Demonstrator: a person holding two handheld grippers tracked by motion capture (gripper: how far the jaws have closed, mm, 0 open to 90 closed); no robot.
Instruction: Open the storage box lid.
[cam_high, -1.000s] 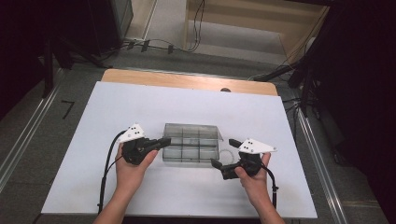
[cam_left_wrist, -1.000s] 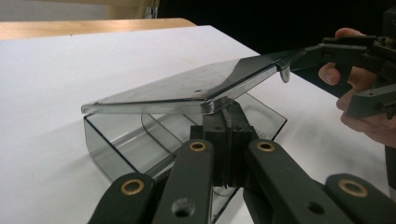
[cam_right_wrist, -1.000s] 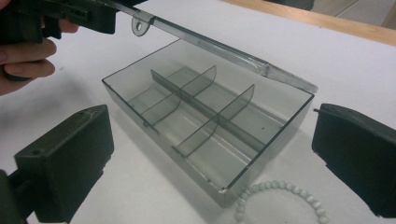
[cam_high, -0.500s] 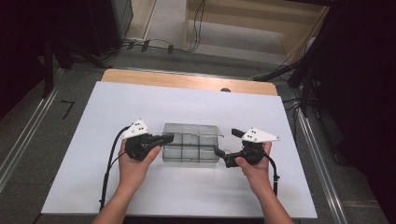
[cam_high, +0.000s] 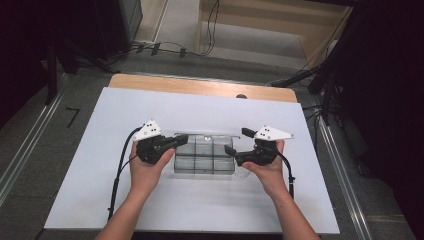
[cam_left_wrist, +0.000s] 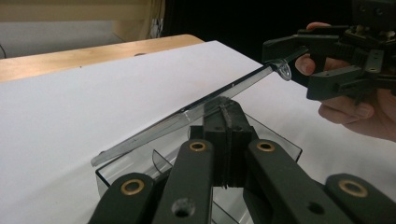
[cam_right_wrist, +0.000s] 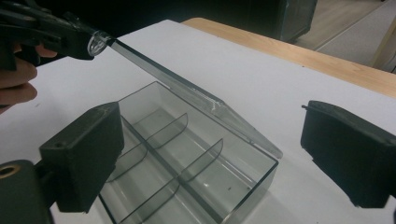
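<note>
One six-cell box (cam_high: 205, 156), long axis left-right, lid (cam_left_wrist: 196, 109) raised; left gripper (cam_high: 181, 139) clamped on lid edge, right gripper (cam_high: 237, 141) closing, jaws empty.

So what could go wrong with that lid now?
The left gripper pinches just one end of the raised lid, so the lid might slip out and drop shut. The empty box looks light, so it might slide or tip on the table.

box (cam_high: 205, 160) mid-table (cam_high: 125, 110) | lid (cam_right_wrist: 187, 91) raised, probably hinged behind | grippers flank box
</note>
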